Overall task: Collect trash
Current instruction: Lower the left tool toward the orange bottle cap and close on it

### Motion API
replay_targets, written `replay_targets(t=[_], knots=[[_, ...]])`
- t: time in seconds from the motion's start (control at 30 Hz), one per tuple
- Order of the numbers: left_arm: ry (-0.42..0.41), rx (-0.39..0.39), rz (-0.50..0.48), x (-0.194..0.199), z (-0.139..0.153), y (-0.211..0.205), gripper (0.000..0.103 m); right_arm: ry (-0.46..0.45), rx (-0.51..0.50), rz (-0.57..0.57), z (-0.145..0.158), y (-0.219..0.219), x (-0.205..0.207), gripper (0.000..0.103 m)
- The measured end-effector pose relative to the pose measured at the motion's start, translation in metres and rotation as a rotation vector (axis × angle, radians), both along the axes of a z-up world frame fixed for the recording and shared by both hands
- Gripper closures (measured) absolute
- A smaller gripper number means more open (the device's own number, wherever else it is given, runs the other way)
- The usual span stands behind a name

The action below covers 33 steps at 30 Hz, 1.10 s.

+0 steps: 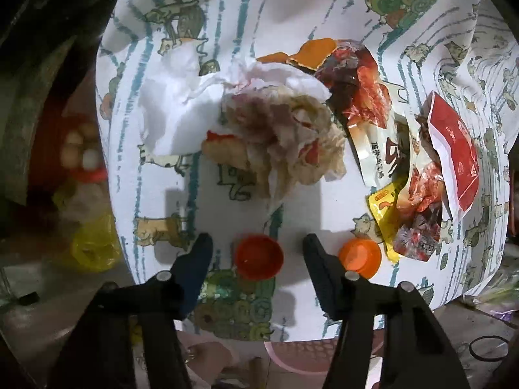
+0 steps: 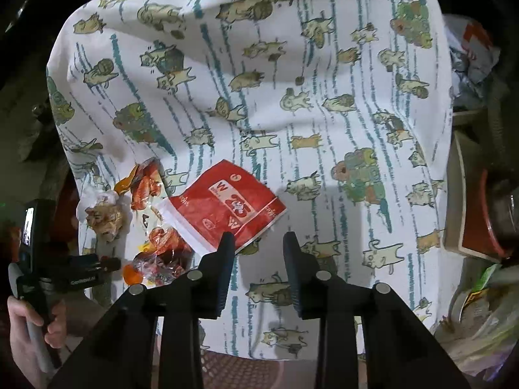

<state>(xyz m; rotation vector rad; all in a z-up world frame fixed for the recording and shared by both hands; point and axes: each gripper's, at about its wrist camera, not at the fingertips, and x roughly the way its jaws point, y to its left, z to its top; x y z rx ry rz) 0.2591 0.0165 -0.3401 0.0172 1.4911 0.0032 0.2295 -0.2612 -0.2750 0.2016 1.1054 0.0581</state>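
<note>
Both grabbers are hanging open over the trash.
The left gripper (image 1: 258, 243) is straddling a hard, slippery orange cap (image 1: 258, 256); the right gripper (image 2: 258, 239) is nearing a light, floppy red packet (image 2: 223, 209) — best pinched at its edge.

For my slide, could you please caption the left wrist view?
Open left tool poised over an orange bottle cap on a cat-print tablecloth, crumpled tissues and snack wrappers beyond.

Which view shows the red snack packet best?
The right wrist view: the red snack packet lies flat and whole, printing visible, just ahead of the right claw. The left wrist view shows it edge-distorted at far right.
</note>
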Motion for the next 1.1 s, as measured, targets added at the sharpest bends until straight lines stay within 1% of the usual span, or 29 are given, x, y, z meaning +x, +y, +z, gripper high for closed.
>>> replay_targets(t=[0.03,0.07,0.1,0.13,0.2,0.27,0.33,0.43,0.5,0.6,0.63,0.7,0.77,0.83,0.9,0.97,1.03,1.1], knots=[[-0.006,0.001,-0.002,-0.001,0.0,-0.001,0.073,-0.003,-0.013,-0.002,0.0,0.001,0.0,0.069],[-0.004,0.002,-0.005,-0.001,0.001,-0.003,0.076,-0.008,-0.03,-0.007,0.001,0.001,0.001,0.066],[-0.007,-0.003,-0.01,-0.003,0.004,-0.004,0.076,-0.01,-0.034,-0.011,0.001,0.0,0.002,0.06],[-0.016,-0.006,-0.016,-0.004,0.009,-0.007,0.076,-0.009,-0.026,-0.017,0.001,-0.001,0.003,0.058],[-0.063,0.011,-0.025,-0.008,0.022,-0.01,0.076,0.011,0.008,-0.02,-0.001,-0.001,0.006,0.057],[-0.123,0.0,-0.026,-0.013,0.038,-0.01,0.076,0.03,0.043,-0.016,-0.003,0.003,0.008,0.057],[-0.193,-0.027,-0.023,-0.019,0.058,-0.008,0.076,0.036,0.047,-0.004,-0.002,0.012,0.007,0.057],[-0.267,-0.057,-0.008,-0.025,0.08,-0.005,0.076,0.028,0.036,0.028,0.0,0.03,0.002,0.057],[-0.305,-0.073,0.02,-0.031,0.098,-0.002,0.076,0.053,0.066,0.084,-0.002,0.051,-0.002,0.057],[-0.317,-0.079,0.054,-0.035,0.112,0.011,0.076,0.124,0.128,0.198,-0.01,0.086,-0.008,0.057],[-0.306,-0.077,0.072,-0.034,0.112,0.015,0.076,0.156,0.158,0.244,-0.015,0.099,-0.01,0.057],[-0.287,-0.085,0.104,-0.028,0.105,0.023,0.076,0.208,0.189,0.29,-0.026,0.123,-0.013,0.057],[-0.265,-0.081,0.125,-0.032,0.087,0.033,0.076,0.243,0.17,0.305,-0.037,0.142,-0.014,0.057],[-0.246,-0.073,0.114,-0.032,0.079,0.03,0.076,0.273,0.137,0.315,-0.051,0.16,-0.013,0.062],[-0.243,-0.076,0.116,-0.036,0.076,0.03,0.076,0.288,0.104,0.3,-0.06,0.17,-0.01,0.064],[-0.251,-0.065,0.107,-0.04,0.078,0.032,0.076,0.28,0.076,0.287,-0.062,0.178,-0.007,0.064],[-0.267,-0.044,0.106,-0.044,0.081,0.035,0.076,0.265,0.053,0.292,-0.063,0.187,-0.004,0.064],[-0.274,-0.051,0.112,-0.046,0.084,0.04,0.076,0.265,0.034,0.303,-0.066,0.195,-0.004,0.064]])
